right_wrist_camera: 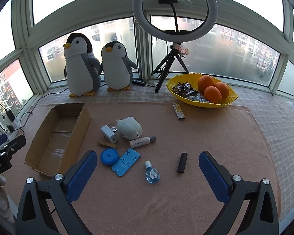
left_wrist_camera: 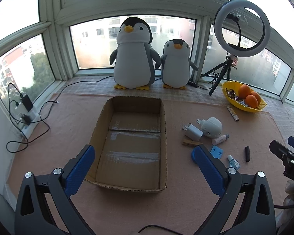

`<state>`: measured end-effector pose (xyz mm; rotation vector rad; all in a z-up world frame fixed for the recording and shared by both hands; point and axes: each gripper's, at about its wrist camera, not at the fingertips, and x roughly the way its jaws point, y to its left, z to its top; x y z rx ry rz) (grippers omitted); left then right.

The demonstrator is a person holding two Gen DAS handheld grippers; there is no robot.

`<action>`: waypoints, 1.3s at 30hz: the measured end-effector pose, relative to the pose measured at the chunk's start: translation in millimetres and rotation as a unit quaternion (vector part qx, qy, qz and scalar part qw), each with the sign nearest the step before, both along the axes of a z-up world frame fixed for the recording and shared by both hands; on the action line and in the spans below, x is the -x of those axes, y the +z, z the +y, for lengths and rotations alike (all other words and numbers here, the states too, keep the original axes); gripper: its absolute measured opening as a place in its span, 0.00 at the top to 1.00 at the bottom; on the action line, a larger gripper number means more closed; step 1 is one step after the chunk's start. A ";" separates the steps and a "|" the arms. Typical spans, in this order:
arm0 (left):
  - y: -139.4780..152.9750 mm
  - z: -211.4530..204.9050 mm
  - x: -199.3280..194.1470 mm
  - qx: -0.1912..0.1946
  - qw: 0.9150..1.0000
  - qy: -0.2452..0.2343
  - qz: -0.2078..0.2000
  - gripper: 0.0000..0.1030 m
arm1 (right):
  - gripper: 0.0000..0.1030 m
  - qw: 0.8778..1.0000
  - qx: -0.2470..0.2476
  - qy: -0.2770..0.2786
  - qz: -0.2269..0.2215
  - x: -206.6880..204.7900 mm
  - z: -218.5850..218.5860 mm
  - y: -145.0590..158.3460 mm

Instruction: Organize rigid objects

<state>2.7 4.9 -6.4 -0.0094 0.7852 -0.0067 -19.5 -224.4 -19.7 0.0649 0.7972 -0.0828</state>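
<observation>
Blue-padded left gripper (left_wrist_camera: 143,156) over cardboard box (left_wrist_camera: 131,143), right gripper (right_wrist_camera: 148,161) over clutter, fingers spread, empty.

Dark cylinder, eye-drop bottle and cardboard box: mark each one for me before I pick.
Dark cylinder (right_wrist_camera: 182,163): right wrist view, middle of its body.
Eye-drop bottle (right_wrist_camera: 152,173): right wrist view, on its blue body below the white cap.
Cardboard box (left_wrist_camera: 97,124): left wrist view, on its left wall.
</observation>
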 end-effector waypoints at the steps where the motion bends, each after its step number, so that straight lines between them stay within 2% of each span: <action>1: -1.0 1.0 -0.9 0.000 1.000 0.001 0.001 0.02 | 0.01 1.000 0.000 0.000 0.001 -0.5 -0.4 -0.7; 5: -4.9 8.7 -6.0 -0.002 1.000 0.012 0.006 0.02 | 0.01 1.000 -0.001 -0.001 0.006 -2.8 -2.4 -3.4; 10: -15.6 36.5 -16.8 -0.004 0.998 0.052 0.019 0.02 | 0.01 1.000 -0.005 -0.009 0.012 -5.9 -10.5 -7.6; 16: -46.3 74.5 -33.0 -0.031 0.993 0.103 0.049 0.02 | 0.01 1.000 -0.009 -0.018 0.017 -10.0 -22.1 -12.9; 21: -77.5 99.7 -46.1 -0.025 0.987 0.128 0.091 0.02 | 0.01 0.999 -0.005 -0.024 0.024 -13.3 -34.4 -19.0; 29: -112.2 112.6 -57.6 -0.022 0.980 0.146 0.137 0.02 | 0.01 0.996 -0.034 -0.078 0.035 -19.5 -84.8 -30.8; 36: -125.9 113.0 -63.1 -0.028 0.977 0.146 0.153 0.05 | 0.01 0.987 -0.096 -0.095 0.084 -37.2 -115.6 -63.3; 39: -130.4 115.0 -64.8 -0.022 0.977 0.145 0.158 0.06 | 0.07 0.985 -0.099 -0.092 0.103 -47.5 -116.2 -77.7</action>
